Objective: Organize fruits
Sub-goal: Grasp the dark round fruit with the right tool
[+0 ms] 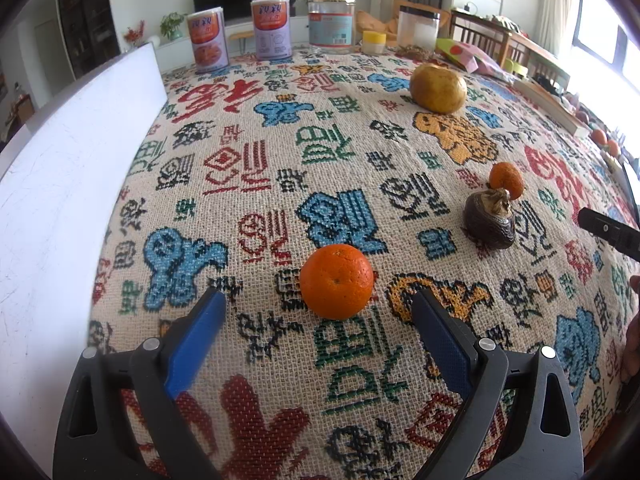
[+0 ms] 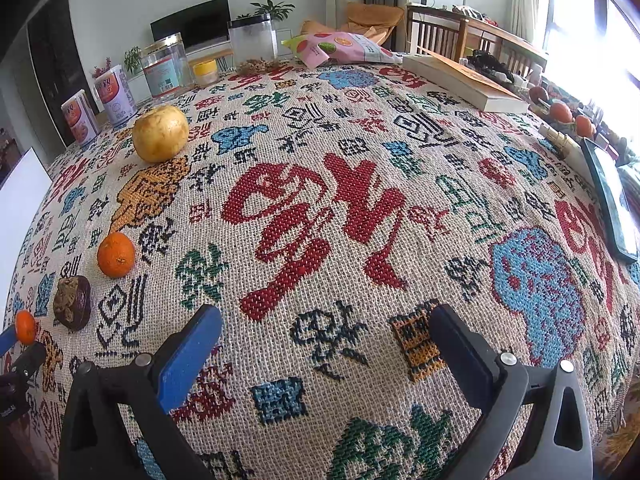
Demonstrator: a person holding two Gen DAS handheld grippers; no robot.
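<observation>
four fruits sit in a loose row on the woven tablecloth: a yellow-brown pear-like fruit farthest back, then a small orange, a dark brown wrinkled fruit just in front of it and seemingly touching it, and nearest a larger orange. that lining-up looks deliberate, as though the sorting is already well along.

the left gripper points down at the larger orange with its blue pads spread wide. the fruit rests on the cloth just ahead of the tips, between their lines, and neither pad touches it. so nothing is gripped; the orange stands free, probably just set at the near end of the row, though it could equally be about to be picked up.

the right gripper hovers over bare cloth well to the side of the row, fingers also wide apart and empty, likely kept clear so as not to knock the fruit.

cans, jars and a book stand along the far edge, apart from the fruit.
</observation>
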